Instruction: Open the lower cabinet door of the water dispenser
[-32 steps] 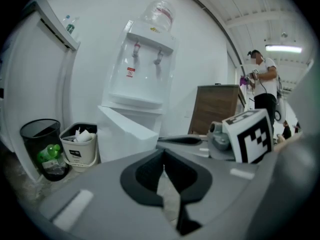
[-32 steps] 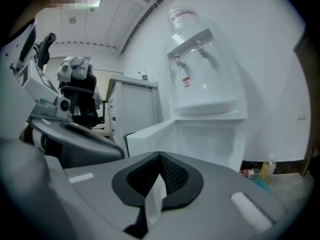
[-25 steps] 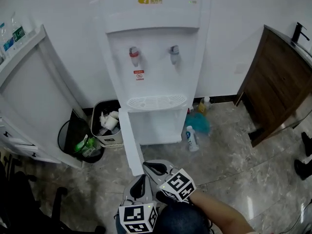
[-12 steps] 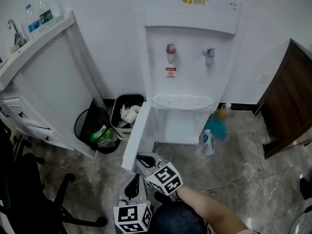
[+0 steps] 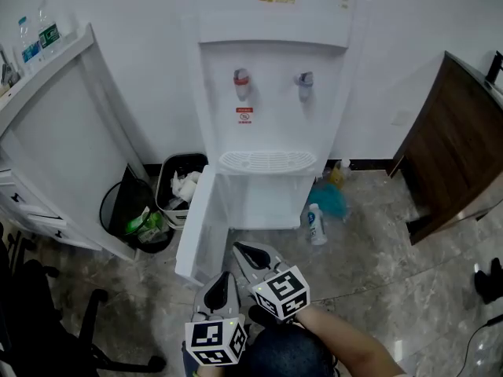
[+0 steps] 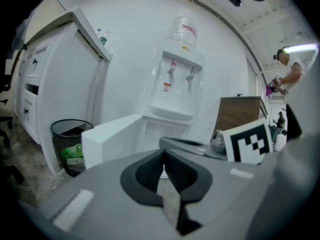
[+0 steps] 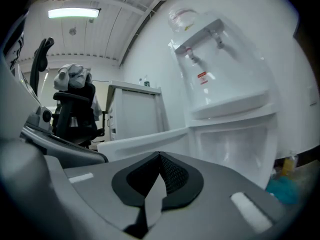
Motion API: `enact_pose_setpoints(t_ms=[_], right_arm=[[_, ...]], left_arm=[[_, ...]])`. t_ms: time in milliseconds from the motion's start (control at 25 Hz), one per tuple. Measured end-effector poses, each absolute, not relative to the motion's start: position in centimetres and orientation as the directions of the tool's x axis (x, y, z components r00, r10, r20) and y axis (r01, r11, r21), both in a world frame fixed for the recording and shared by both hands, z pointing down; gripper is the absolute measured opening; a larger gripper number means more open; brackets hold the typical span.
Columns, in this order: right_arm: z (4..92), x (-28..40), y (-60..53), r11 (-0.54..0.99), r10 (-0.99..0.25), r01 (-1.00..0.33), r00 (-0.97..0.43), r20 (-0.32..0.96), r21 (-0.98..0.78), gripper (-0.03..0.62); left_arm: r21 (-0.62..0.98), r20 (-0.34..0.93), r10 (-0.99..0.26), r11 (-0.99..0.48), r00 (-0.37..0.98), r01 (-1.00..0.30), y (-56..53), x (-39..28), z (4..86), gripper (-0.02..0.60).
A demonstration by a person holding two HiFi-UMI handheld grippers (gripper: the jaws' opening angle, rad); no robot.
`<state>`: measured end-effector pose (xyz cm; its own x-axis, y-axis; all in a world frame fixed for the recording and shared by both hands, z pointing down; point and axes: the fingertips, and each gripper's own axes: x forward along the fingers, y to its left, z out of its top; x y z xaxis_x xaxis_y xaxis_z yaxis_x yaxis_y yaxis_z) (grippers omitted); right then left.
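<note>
A white wall (image 5: 118, 22) is closing off the far side, a grey marble floor (image 5: 377, 273) is gleaming, a white counter (image 5: 55, 148) is standing left beside a round bin (image 5: 112, 210) and a square bin (image 5: 168, 215), a brown cabinet (image 5: 456, 155) is standing right, a black chair (image 5: 31, 312) is sitting near left, and a ceiling lamp (image 7: 74, 13) is glowing.

An office pantry corner, with water dispenser (image 5: 267, 93), black waste bin (image 5: 124, 210), swivel chair (image 7: 75, 115), white cabinet (image 5: 55, 155)

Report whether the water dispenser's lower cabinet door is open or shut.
Open. The lower cabinet door stands swung out leftward from the water dispenser, exposing the white compartment behind it.
</note>
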<state>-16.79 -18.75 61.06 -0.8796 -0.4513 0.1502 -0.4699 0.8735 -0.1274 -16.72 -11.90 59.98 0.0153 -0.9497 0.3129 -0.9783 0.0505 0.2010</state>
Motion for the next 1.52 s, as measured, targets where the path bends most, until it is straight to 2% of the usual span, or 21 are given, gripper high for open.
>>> enact_pose_setpoints(t_ms=[200, 320, 560, 1520], right_arm=[[60.6, -8.8, -20.9, 0.764, -0.624, -0.643, -0.759, 0.185, -0.06, -0.002], [60.4, -4.8, -20.8, 0.704, -0.691, -0.71, -0.69, 0.216, -0.015, -0.002], [61.0, -0.2, -20.6, 0.593, -0.77, -0.8, -0.596, 0.23, -0.087, -0.002], [61.1, -1.2, -21.2, 0.601, -0.763, -0.794, -0.604, 0.231, -0.088, -0.003]], left_arm=[[0.193, 0.258, -0.96, -0.061, 0.111, -0.979, -15.5, -12.9, 60.2, 0.006], [0.186, 0.269, -0.954, -0.083, 0.132, -0.979, -17.0, -11.5, 60.8, 0.006], [0.182, 0.281, -0.943, -0.127, 0.175, -0.975, -18.3, -9.4, 61.9, 0.008], [0.15, 0.295, -0.941, -0.126, 0.166, -0.981, -19.2, -10.0, 61.8, 0.006]])
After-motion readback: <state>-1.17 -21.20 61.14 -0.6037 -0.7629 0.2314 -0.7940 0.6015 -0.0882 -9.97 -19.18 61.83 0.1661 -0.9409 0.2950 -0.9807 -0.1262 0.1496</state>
